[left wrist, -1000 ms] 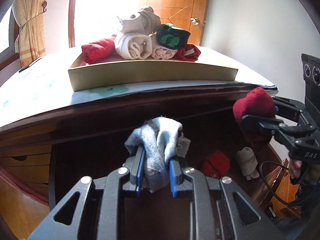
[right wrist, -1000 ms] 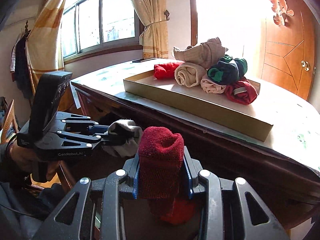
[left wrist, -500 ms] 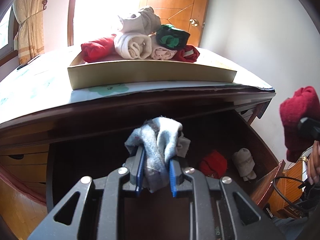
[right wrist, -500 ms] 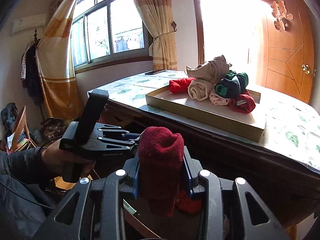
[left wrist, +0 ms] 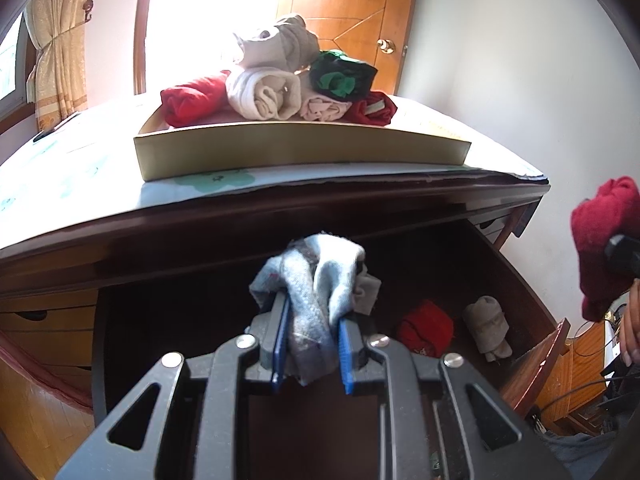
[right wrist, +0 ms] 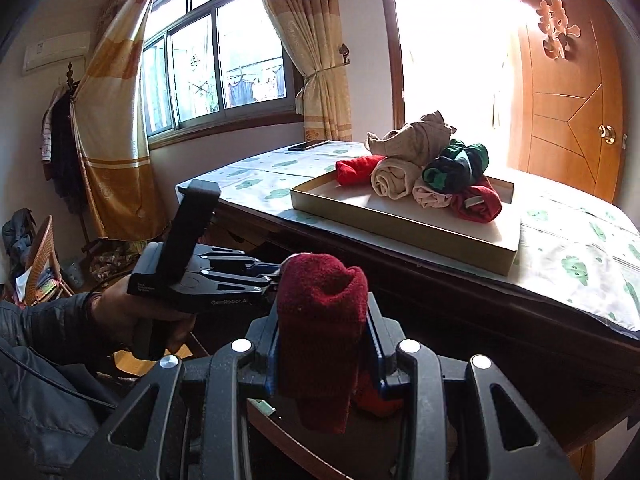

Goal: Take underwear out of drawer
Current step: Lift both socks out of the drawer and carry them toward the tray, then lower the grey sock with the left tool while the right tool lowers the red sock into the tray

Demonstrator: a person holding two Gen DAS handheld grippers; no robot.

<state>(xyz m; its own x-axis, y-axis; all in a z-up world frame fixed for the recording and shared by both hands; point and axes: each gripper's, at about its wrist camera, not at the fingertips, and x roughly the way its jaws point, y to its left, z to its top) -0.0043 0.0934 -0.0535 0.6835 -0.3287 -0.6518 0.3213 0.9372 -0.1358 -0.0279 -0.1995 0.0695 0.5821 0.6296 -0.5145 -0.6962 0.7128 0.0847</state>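
My left gripper [left wrist: 312, 344] is shut on a light grey-blue knitted roll [left wrist: 316, 280], held above the open dark drawer [left wrist: 532, 300]. Down in that drawer lie a red roll [left wrist: 426, 328] and a beige roll [left wrist: 486, 326]. My right gripper [right wrist: 322, 344] is shut on a dark red fuzzy roll [right wrist: 320, 320], raised in front of the table edge; the same roll [left wrist: 604, 236] shows at the right edge of the left wrist view. The left gripper's body [right wrist: 208, 276], in a person's hand, sits to the left of it.
A shallow cardboard tray [left wrist: 300, 150] on the tabletop holds several rolled garments [left wrist: 264, 94] at its far end, tray [right wrist: 404, 224] also in the right wrist view. A flowered cloth [right wrist: 580, 264] covers the table. A wicker chair [right wrist: 38, 256] and curtains stand left.
My right gripper rose and drew back from the drawer with the dark red roll, sliding to the right edge of the left wrist view. The left gripper stayed put with its grey roll.
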